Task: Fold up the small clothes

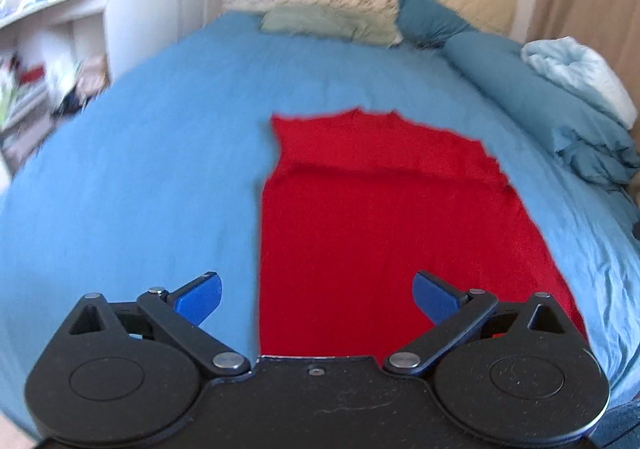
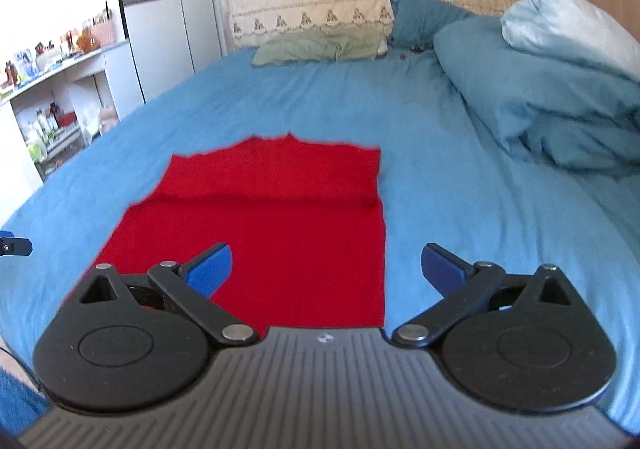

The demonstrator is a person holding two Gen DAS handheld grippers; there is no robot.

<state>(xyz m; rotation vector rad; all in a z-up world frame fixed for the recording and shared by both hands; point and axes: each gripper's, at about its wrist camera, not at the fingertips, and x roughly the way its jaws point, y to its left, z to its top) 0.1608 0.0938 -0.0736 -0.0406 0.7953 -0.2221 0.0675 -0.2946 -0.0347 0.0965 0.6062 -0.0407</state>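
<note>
Both wide apart and empty, left hand-held gripper [image 1: 317, 297] and right hand-held gripper [image 2: 326, 269] over red garment [image 1: 384, 233] flat on bed [image 1: 140, 189], centre toward twelve o'clock; risk of pinching sheet too.

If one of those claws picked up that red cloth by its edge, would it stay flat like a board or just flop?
Probably flop: the red garment lies limp on the blue sheet, with a soft ridge across it. It looks thin, so likely light. Its knit-looking surface should grip rather than slip, though one edge lifted would likely drag the rest.
</note>
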